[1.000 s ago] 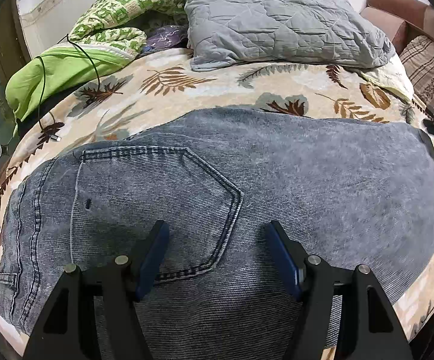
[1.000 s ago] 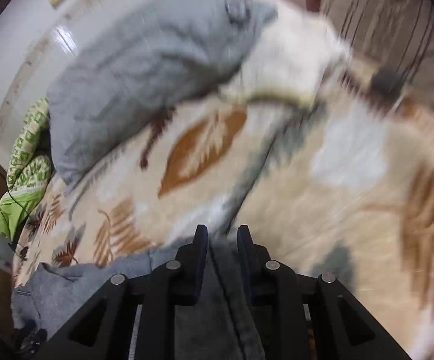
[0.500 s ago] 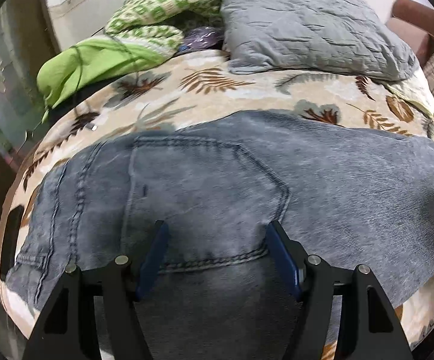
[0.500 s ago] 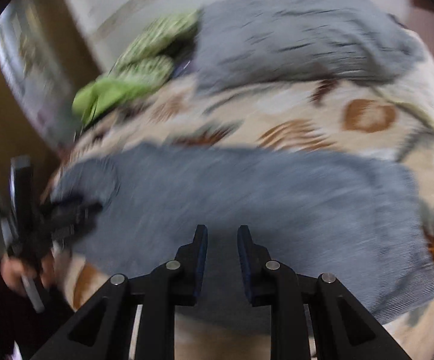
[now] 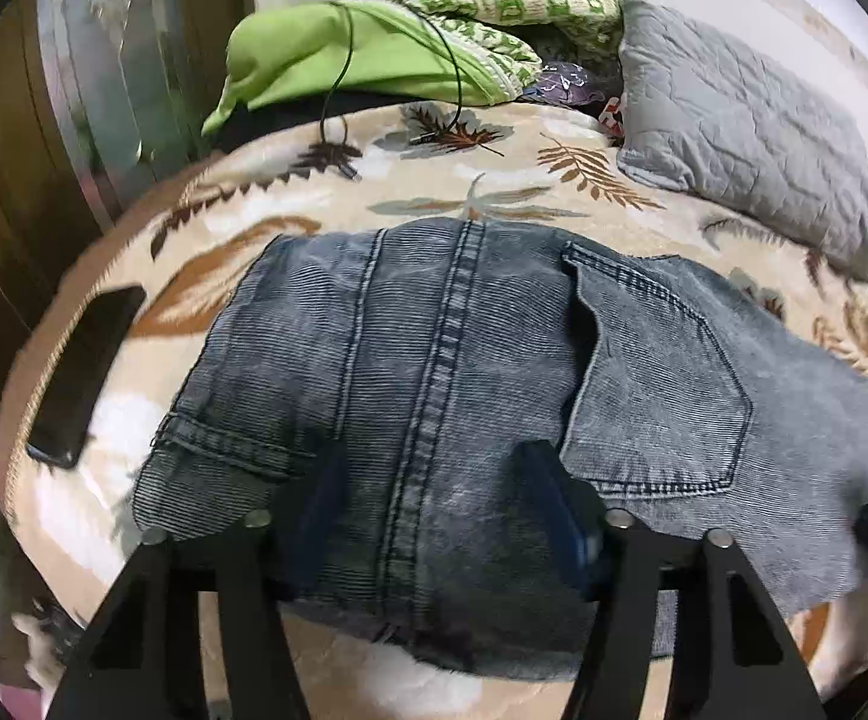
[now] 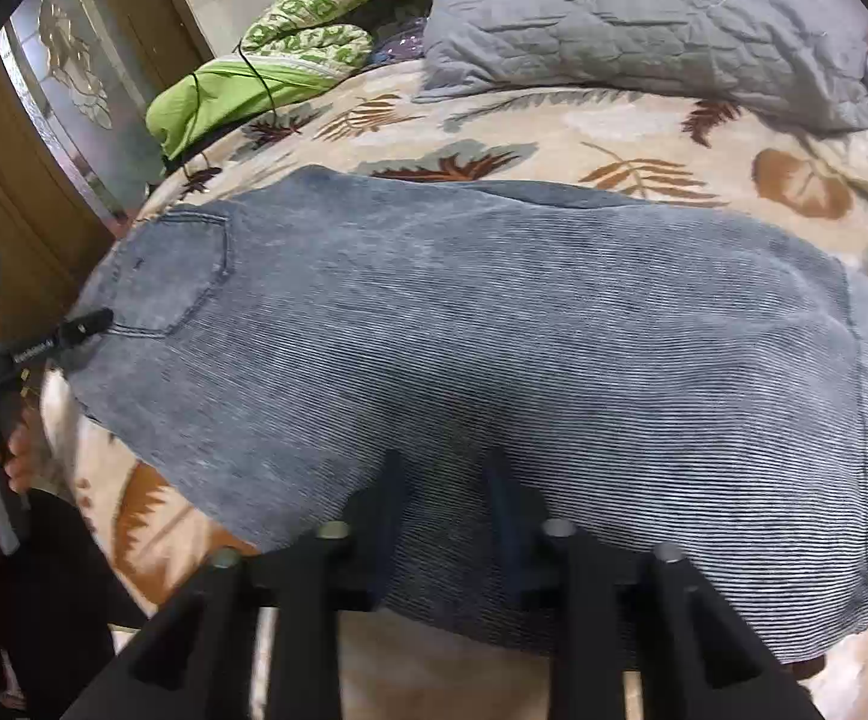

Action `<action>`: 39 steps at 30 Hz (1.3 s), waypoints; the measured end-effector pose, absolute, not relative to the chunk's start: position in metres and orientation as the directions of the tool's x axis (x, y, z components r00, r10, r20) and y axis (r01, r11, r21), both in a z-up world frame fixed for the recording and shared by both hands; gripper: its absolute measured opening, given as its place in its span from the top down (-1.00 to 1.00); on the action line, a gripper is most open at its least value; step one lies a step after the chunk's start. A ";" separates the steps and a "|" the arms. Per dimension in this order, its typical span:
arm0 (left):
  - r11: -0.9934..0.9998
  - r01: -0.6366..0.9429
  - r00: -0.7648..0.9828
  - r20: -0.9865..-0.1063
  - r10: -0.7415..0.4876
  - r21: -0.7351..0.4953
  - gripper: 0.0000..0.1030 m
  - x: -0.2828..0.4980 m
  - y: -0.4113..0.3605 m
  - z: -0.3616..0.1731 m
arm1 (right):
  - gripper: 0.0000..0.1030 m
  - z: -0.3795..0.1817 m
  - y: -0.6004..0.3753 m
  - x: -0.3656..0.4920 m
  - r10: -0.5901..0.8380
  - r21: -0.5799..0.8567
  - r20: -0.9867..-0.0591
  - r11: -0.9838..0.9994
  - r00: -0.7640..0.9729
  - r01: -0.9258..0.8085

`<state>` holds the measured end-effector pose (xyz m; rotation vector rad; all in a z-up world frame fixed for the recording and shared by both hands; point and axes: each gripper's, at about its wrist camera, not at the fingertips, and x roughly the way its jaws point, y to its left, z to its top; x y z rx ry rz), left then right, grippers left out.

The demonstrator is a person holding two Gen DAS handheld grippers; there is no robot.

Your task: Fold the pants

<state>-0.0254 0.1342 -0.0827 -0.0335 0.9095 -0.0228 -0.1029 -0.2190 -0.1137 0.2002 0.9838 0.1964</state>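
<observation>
Grey-blue denim pants (image 5: 434,372) lie folded flat on a leaf-print bedspread (image 5: 494,180), waistband toward the left and back pocket (image 5: 662,372) facing up. My left gripper (image 5: 434,480) is open, hovering over the waist end near the centre seam, holding nothing. In the right wrist view the pants (image 6: 494,330) stretch across the bed. My right gripper (image 6: 443,480) is open a little over the near edge of the leg part, empty. The left gripper (image 6: 83,324) shows there at the pocket end.
A grey quilted pillow (image 5: 746,132) and green bedding (image 5: 344,54) with a black cable lie at the head of the bed. A black phone (image 5: 86,372) lies near the left bed edge. A wooden door (image 6: 14,168) stands left.
My left gripper swung left toward the waistband end. My right gripper let go of the pant cloth, opened slightly, and pulled back to the near edge over the legs.
</observation>
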 end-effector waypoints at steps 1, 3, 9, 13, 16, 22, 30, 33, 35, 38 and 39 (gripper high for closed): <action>0.999 0.006 0.616 -0.787 -0.043 -0.050 -0.15 -0.028 0.136 -0.081 | 0.24 -0.107 -0.215 -0.103 0.246 0.249 -0.796 0.966 0.553 -0.072; 0.997 0.011 0.629 -0.774 -0.068 -0.079 -0.15 -0.034 0.140 -0.076 | 0.24 -0.097 -0.202 -0.101 0.255 0.233 -0.762 0.966 0.595 -0.116; 0.996 -0.058 0.667 -0.745 -0.008 -0.063 -0.16 -0.051 0.157 -0.067 | 0.24 -0.082 -0.140 -0.094 0.377 0.247 -0.708 0.924 0.597 -0.291; 0.984 -0.147 0.648 -0.761 0.018 -0.102 -0.16 -0.049 0.184 -0.072 | 0.24 -0.087 -0.107 -0.082 0.406 0.251 -0.716 0.909 0.568 -0.334; 0.970 -0.210 0.631 -0.774 0.039 -0.123 -0.16 -0.045 0.204 -0.077 | 0.24 -0.097 -0.091 -0.080 0.417 0.250 -0.735 0.900 0.535 -0.358; 0.971 -0.222 0.567 -0.822 0.057 -0.086 -0.20 -0.040 0.207 -0.095 | 0.19 -0.113 -0.085 -0.081 0.401 0.237 -0.776 0.901 0.487 -0.364; 0.979 -0.205 0.545 -0.829 0.125 0.013 -0.28 -0.049 0.204 -0.099 | 0.14 -0.114 -0.089 -0.092 0.409 0.234 -0.788 0.890 0.459 -0.392; 0.976 -0.216 0.556 -0.819 0.139 0.019 -0.28 -0.055 0.205 -0.094 | 0.13 -0.110 -0.093 -0.090 0.419 0.243 -0.789 0.884 0.450 -0.399; 0.974 -0.226 0.578 -0.801 0.152 0.022 -0.27 -0.062 0.203 -0.087 | 0.13 -0.105 -0.104 -0.088 0.435 0.274 -0.773 0.885 0.461 -0.376; 0.975 -0.219 0.669 -0.723 0.172 0.029 -0.27 -0.073 0.191 -0.063 | 0.13 -0.090 -0.136 -0.082 0.438 0.318 -0.717 0.898 0.542 -0.305; 0.978 -0.206 0.698 -0.694 0.177 0.042 -0.27 -0.076 0.183 -0.056 | 0.12 -0.084 -0.152 -0.079 0.422 0.329 -0.696 0.906 0.581 -0.265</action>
